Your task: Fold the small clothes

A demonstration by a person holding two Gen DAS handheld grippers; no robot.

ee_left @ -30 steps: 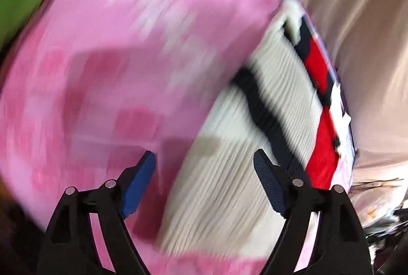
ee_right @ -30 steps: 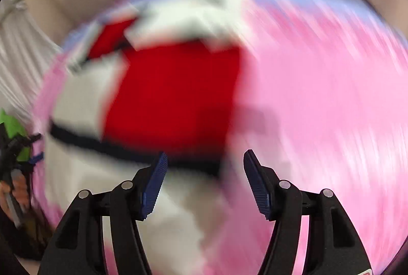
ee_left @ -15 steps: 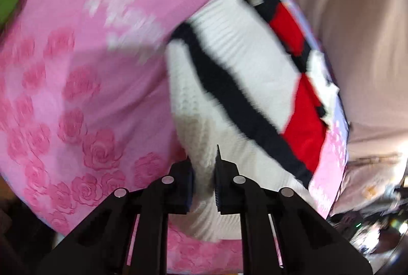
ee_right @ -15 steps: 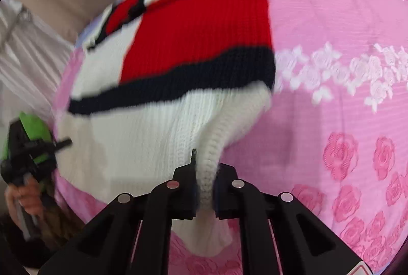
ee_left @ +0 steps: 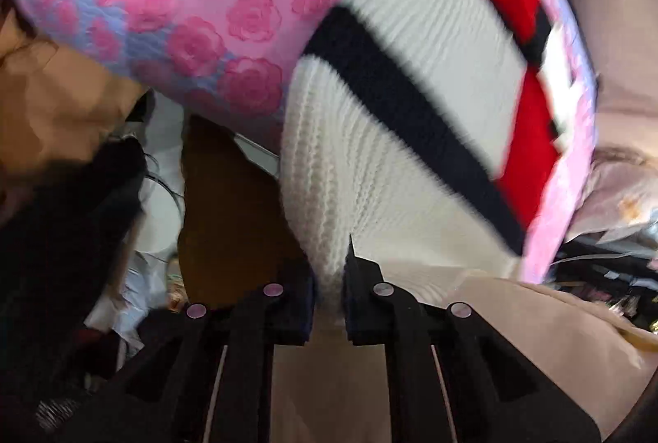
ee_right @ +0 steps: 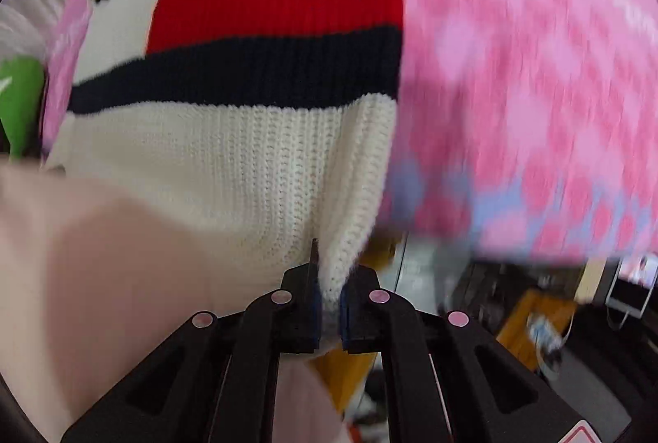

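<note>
A small knitted sweater (ee_left: 411,81), white with a navy stripe and red panels, lies on a pink rose-patterned cover (ee_left: 197,3) and hangs over its near edge. My left gripper (ee_left: 329,291) is shut on one white hem corner, beyond the cover's edge. In the right wrist view the same sweater (ee_right: 246,155) stretches away from the lens, and my right gripper (ee_right: 329,299) is shut on the other white hem corner. The cover (ee_right: 514,73) fills the right of that view, blurred.
A person's pale trousers (ee_left: 452,340) lie below the left gripper, with a brown cardboard box (ee_left: 230,221) and dark clutter (ee_left: 61,237) on the floor to its left. The other gripper's green body (ee_right: 16,102) shows at the right view's left edge. Floor clutter (ee_right: 534,328) sits lower right.
Both grippers went from open over the sweater to shut on its white hem corners, then pulled the hem back past the cover's near edge, so floor and trousers came into view.
</note>
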